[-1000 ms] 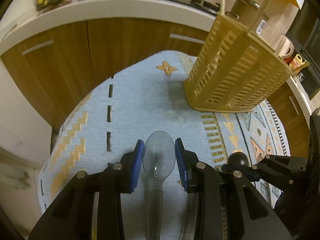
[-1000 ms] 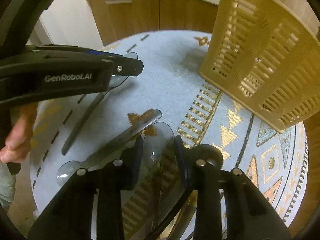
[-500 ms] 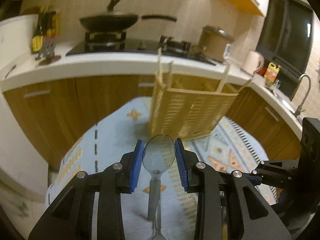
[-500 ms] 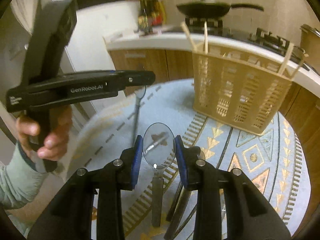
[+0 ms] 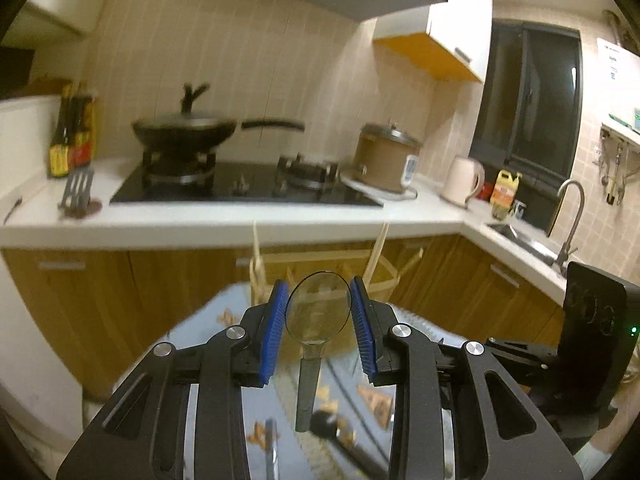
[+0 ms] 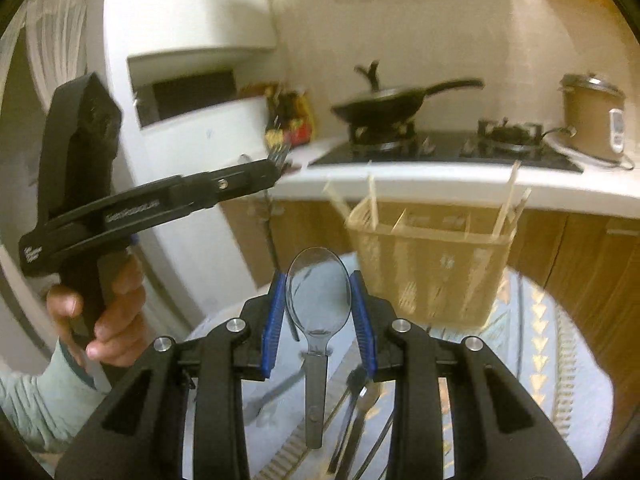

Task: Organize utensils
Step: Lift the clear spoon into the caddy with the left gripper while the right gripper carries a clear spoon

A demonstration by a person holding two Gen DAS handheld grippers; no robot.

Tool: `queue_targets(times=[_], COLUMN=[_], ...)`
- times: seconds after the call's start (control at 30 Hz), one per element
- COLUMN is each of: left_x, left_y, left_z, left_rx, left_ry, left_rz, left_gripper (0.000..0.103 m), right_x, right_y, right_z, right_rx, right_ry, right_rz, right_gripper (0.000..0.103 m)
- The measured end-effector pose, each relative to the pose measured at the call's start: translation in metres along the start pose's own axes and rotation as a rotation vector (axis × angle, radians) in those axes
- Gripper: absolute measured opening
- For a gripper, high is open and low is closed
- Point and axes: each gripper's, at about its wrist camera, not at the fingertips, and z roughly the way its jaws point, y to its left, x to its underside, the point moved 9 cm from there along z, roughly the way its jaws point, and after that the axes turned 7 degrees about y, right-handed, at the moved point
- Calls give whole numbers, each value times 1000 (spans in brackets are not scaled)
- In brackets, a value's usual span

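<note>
**Two clear spoons held aloft before the utensil basket**

In the left wrist view we see the left gripper clamped on a clear plastic spoon, its blue pads pressing the sides of the bowl and the handle hanging down out of the jaws. Behind the spoon stands the tan slotted basket; we make out only its upper rim and a few pale sticks rising from it, the rest being hidden by the gripper. Below, the patterned blue mat carries dark utensils too blurred for us to name.

In the right wrist view the right gripper grips a second clear spoon in the same manner, bowl upward. Here the basket shows in full but smeared by motion, so we cannot count its compartments. Several loose utensils lie on the mat beneath, partly covered by the gripper body. At the left a hand with a pale sleeve holds the other gripper's handle; its tip lies against the dim background, and the spoon it carries cannot be made out from this side. The wok and counter stand behind.
</note>
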Motion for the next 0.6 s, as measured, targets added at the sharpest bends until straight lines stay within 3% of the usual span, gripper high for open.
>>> queue_targets(times=[0.27,0.6], left_x=[-61,-100], left_y=[-17,-14], left_z=[11,59], left_rx=[35,12], left_ry=[-109,-144], left_rz=[-8,-24], left_gripper=[30,30], right_x=[-68,-141], right_y=[-56,-115], right_z=[-12,-12], right_rx=[129,285], right_ry=[-135,-279], right_rz=[85,121], right_gripper=[29,29])
